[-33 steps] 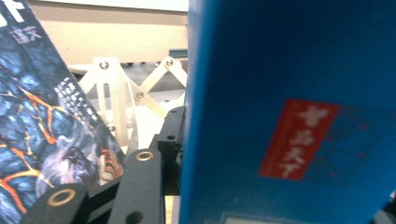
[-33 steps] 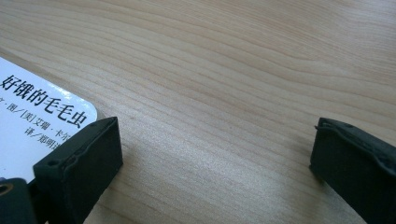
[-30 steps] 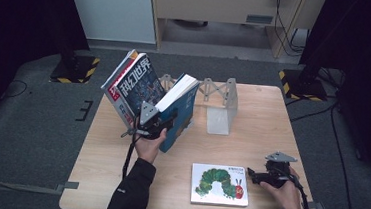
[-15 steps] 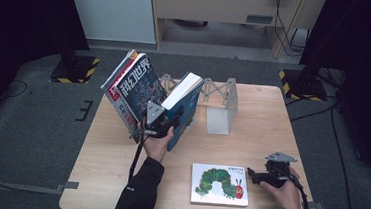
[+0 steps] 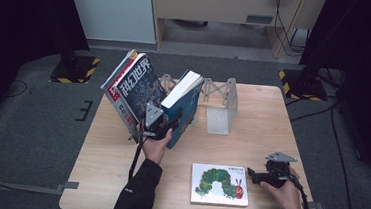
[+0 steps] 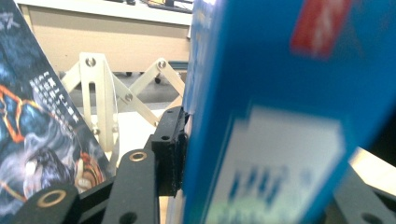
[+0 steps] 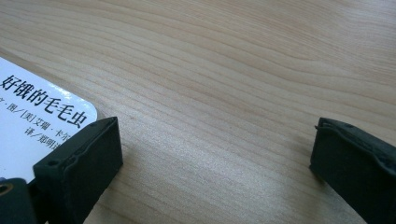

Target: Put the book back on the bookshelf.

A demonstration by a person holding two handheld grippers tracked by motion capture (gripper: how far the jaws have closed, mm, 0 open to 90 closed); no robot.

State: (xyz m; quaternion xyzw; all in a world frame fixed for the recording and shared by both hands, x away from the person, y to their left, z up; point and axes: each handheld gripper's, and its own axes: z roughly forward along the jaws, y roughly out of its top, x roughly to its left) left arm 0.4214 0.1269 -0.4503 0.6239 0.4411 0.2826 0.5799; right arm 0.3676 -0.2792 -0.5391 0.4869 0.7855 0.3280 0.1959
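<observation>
Between dark magazines [image 5: 134, 88] and expanding metal rack [image 5: 221, 105]: left tongs [image 5: 164, 129] gripping thick blue book [image 5: 185, 109] upright; ease release slowly, keep leaning. Right tongs [image 7: 210, 154] wide, empty, beside caterpillar picture book [image 5: 220, 185] on bench [image 5: 262, 125].

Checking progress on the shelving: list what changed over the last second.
The left gripper tipped the blue book more upright, toward the magazine, and its jaws have just been opening slightly with the book between them. The right gripper, caterpillar book and bookend stayed put.
</observation>
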